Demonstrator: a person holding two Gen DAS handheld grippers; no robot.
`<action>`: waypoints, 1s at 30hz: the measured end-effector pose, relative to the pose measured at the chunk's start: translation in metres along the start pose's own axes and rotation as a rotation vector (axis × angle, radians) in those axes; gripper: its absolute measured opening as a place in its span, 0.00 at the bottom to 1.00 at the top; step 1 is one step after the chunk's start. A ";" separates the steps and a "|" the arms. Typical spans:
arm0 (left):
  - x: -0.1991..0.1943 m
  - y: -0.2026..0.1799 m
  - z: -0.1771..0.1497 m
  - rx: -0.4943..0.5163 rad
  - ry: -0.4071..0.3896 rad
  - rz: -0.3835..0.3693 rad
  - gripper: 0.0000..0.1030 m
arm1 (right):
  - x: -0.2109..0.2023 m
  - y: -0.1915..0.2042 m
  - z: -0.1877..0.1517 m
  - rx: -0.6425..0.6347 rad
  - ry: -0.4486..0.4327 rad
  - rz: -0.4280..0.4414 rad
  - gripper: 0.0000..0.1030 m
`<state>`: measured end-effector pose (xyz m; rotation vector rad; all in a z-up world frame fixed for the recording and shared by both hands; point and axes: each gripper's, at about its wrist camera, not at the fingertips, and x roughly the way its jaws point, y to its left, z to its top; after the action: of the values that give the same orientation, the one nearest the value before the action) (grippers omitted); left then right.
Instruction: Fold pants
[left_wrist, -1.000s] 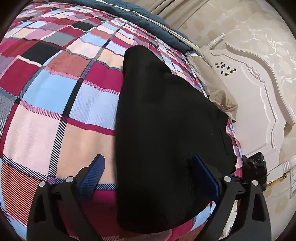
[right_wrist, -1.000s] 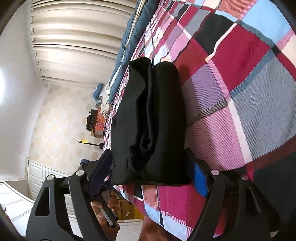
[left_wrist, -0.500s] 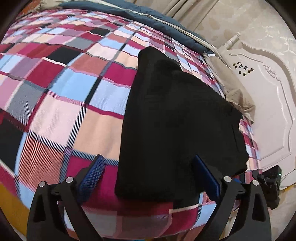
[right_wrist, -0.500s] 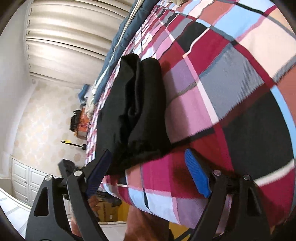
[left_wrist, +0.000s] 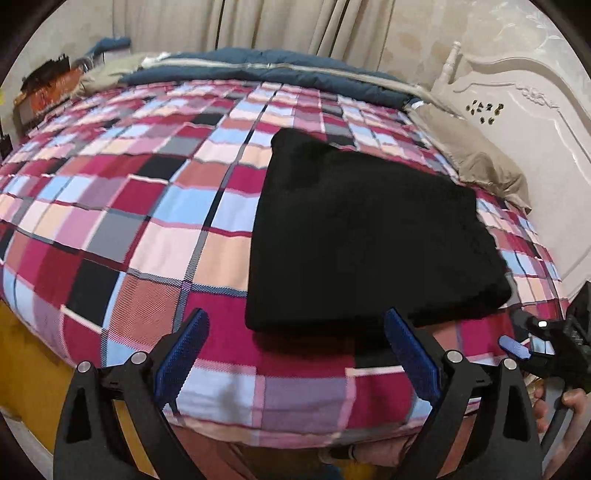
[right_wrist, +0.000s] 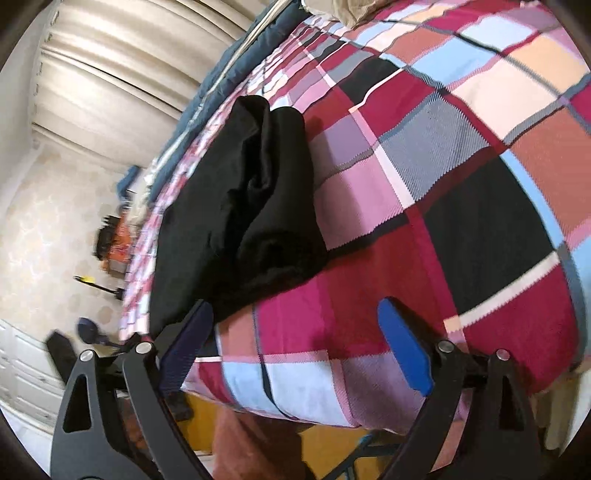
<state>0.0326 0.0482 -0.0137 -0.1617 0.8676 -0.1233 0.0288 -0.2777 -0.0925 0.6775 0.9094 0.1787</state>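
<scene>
The black pants (left_wrist: 369, 240) lie folded into a thick rectangle on the checked bedspread (left_wrist: 147, 206), near the bed's front edge. My left gripper (left_wrist: 295, 328) stands open just short of the near edge of the pants, with nothing between its blue pads. In the right wrist view the folded pants (right_wrist: 243, 206) show their layered end. My right gripper (right_wrist: 295, 317) is drawn back from them over the bed edge, its jaws still opening and empty. The right gripper's blue tip (left_wrist: 513, 345) also shows at the lower right of the left wrist view.
A white headboard (left_wrist: 517, 122) and a beige pillow (left_wrist: 476, 158) lie to the right. A dark blue quilt (left_wrist: 277, 70) runs along the far side below the curtains (left_wrist: 295, 22). A cluttered orange nightstand (right_wrist: 118, 243) stands beyond the bed.
Both grippers have pulled back and up from the pants, which now lie free ahead of them. The right jaws have spread wider. The left view has tilted up to show the whole bed.
</scene>
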 end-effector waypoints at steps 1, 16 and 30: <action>-0.006 -0.003 -0.002 -0.003 -0.012 0.004 0.92 | -0.001 0.004 -0.002 -0.014 -0.010 -0.033 0.88; -0.034 -0.034 -0.023 0.085 -0.082 0.157 0.92 | 0.002 0.061 -0.035 -0.279 -0.099 -0.300 0.91; -0.034 -0.038 -0.025 0.083 -0.078 0.178 0.92 | 0.007 0.070 -0.042 -0.316 -0.082 -0.308 0.91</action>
<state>-0.0097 0.0144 0.0029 -0.0114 0.7939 0.0130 0.0099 -0.1998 -0.0724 0.2455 0.8714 0.0175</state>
